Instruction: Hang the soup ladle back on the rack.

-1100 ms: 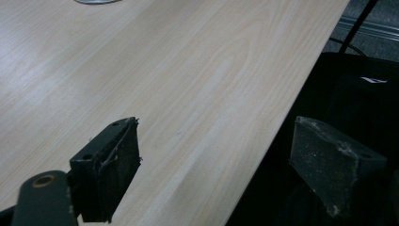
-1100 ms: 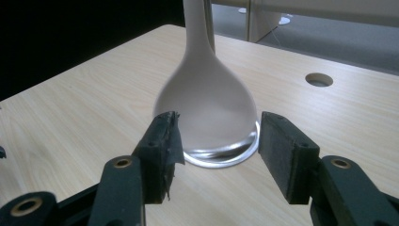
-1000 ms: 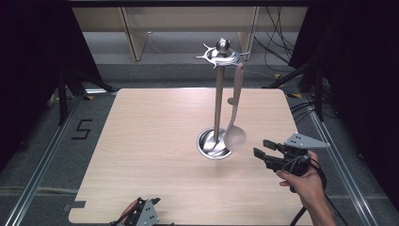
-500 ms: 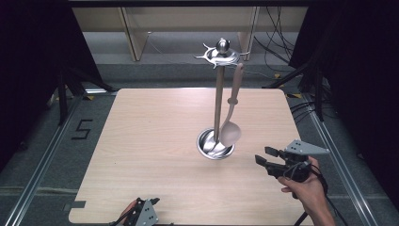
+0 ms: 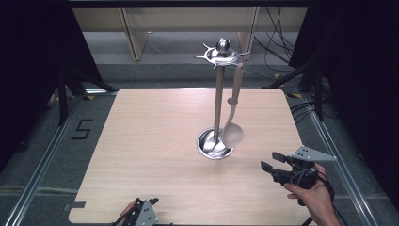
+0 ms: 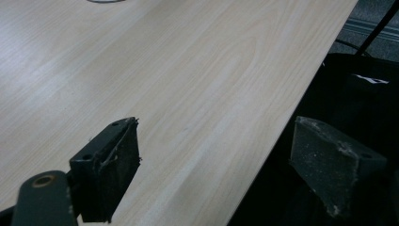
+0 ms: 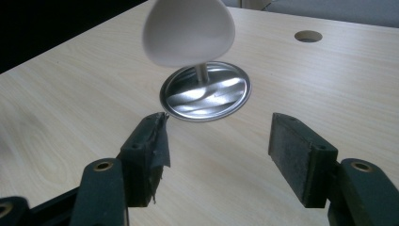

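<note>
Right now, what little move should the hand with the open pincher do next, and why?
Probably draw it a bit farther back. The right gripper has just been opening with nothing between its jaws, and the ladle already hangs from the stand, apart from the gripper.

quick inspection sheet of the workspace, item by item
surface: light wood table, one round hole in the top
job's things: pale ladle hangs from the steel hook stand
clutter: nothing seen
grippers: right gripper open, jaws just been opening, nothing between them, aimed at the stand's base; left gripper open, at the near edge
cables: bundle on the floor behind the table
surroundings: wooden shelf frame, floor mark 5
</note>
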`<state>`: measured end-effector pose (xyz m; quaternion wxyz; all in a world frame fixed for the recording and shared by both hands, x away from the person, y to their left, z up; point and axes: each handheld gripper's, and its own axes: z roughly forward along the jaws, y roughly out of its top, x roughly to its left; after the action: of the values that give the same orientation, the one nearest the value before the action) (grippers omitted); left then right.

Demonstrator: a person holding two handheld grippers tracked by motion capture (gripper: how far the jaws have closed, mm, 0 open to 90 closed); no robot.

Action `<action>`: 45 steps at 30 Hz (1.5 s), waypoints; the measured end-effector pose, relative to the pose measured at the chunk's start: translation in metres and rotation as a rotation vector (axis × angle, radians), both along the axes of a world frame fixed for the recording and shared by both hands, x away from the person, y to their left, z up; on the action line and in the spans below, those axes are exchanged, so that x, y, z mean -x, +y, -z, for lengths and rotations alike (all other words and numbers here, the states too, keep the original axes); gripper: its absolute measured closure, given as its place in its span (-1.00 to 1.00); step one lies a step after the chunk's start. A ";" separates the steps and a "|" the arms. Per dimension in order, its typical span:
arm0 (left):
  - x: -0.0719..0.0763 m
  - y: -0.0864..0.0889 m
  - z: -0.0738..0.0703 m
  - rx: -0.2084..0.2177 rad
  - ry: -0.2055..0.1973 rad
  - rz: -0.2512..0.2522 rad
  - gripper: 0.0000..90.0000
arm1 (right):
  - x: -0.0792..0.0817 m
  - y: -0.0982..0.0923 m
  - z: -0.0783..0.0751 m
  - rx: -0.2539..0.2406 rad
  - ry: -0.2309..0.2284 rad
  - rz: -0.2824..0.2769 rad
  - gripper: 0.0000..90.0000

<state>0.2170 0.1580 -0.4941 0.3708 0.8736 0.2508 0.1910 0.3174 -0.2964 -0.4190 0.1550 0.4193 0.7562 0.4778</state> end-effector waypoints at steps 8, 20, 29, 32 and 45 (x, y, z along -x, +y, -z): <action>0.001 -0.001 0.001 0.000 0.004 0.002 -0.66 | 0.004 0.001 0.003 0.001 0.011 -0.003 -0.17; 0.001 -0.001 0.001 0.018 0.006 0.003 -0.66 | 0.007 0.001 0.016 0.023 0.032 -0.007 -0.20; 0.000 0.001 0.000 -0.003 -0.001 0.000 -0.66 | 0.010 -0.003 0.021 0.048 0.033 -0.016 -0.23; 0.000 0.001 0.001 0.005 0.004 -0.002 -0.66 | 0.013 -0.002 0.024 0.037 0.046 -0.007 -0.25; 0.000 0.001 0.001 -0.005 0.001 0.000 -0.66 | 0.019 -0.005 0.028 0.080 0.026 -0.027 -0.29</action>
<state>0.2170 0.1588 -0.4948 0.3684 0.8746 0.2507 0.1912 0.2984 -0.3017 -0.4469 0.1554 0.4088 0.7821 0.4439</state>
